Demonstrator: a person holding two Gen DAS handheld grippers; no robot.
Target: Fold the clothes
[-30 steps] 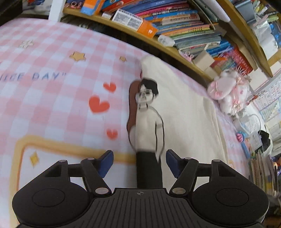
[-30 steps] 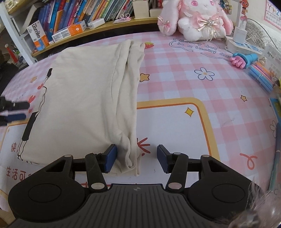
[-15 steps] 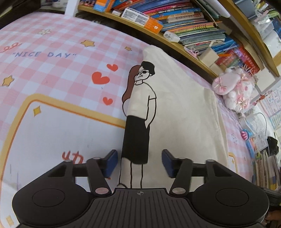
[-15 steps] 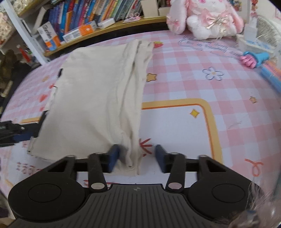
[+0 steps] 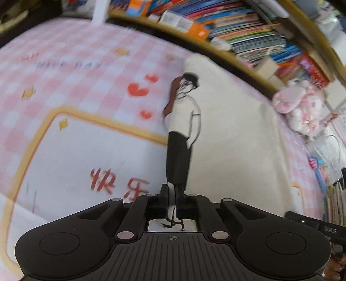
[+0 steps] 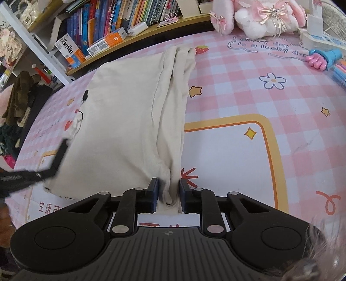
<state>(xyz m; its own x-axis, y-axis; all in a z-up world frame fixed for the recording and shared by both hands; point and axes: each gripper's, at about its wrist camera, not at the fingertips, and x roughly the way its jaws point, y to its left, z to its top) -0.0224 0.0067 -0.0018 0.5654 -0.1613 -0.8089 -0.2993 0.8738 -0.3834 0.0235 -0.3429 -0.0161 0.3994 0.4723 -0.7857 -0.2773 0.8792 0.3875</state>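
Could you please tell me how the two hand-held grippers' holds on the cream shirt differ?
The left hand-held gripper is shut on the cream shirt at its printed edge, beside the cartoon figure; the right hand-held gripper takes the plain, bunched folded edge. The left's jaws nearly meet; the right's stand wider, closing on thicker cloth. Both grip the near edge, pointing downward.

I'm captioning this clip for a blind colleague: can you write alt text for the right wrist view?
The right gripper is closing on the bunched near corner of a cream garment lying folded on a pink checked table cover. The left gripper reaches its other near corner from the left; books and a pink plush rabbit stand behind.
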